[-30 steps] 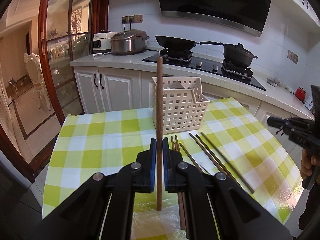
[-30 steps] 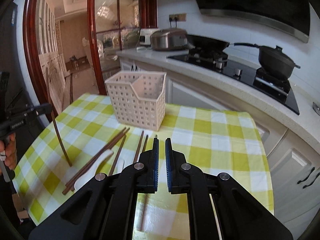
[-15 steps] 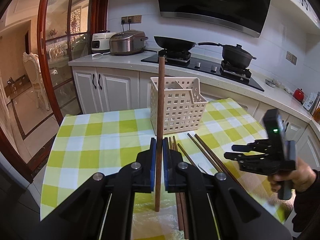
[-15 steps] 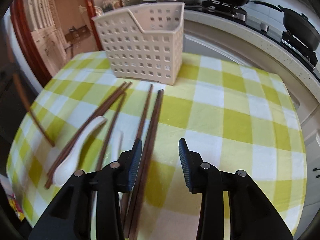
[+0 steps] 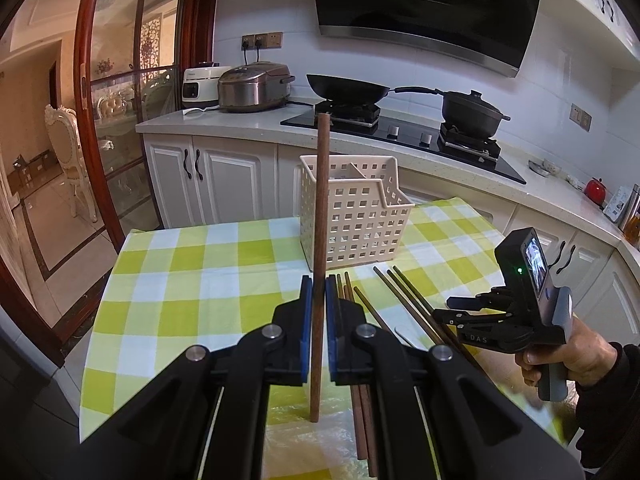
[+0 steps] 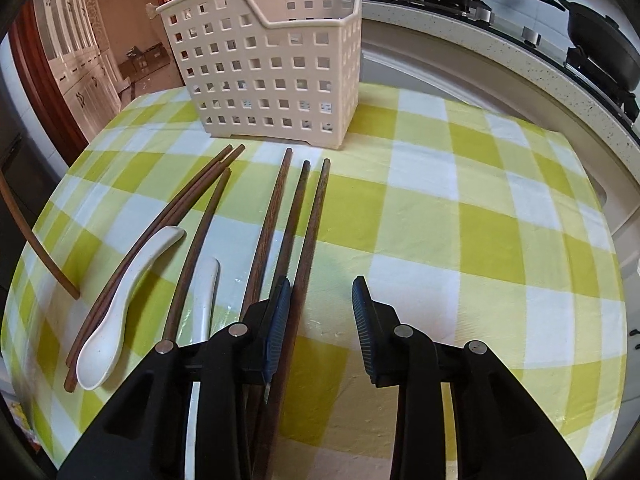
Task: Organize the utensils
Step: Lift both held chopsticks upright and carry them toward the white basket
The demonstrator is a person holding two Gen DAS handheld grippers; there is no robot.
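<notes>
Right gripper (image 6: 320, 320), lowered before the white basket (image 6: 276, 60), jaws just spread astride a chopstick (image 6: 314, 220); left gripper (image 5: 316, 312) pinching another chopstick (image 5: 320, 220) upright, awaiting basket

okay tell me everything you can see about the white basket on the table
The white basket looks like moulded plastic, its walls pierced by rows of small square holes. It stands upright on the green-and-white checked tablecloth, near the table's far edge. The front wall steps down on one side, and a divider splits the inside into compartments. What shows of the inside looks empty. Nothing touches it: the loose chopsticks lie just in front with tips pointing toward it, and both grippers are clear of it.
</notes>
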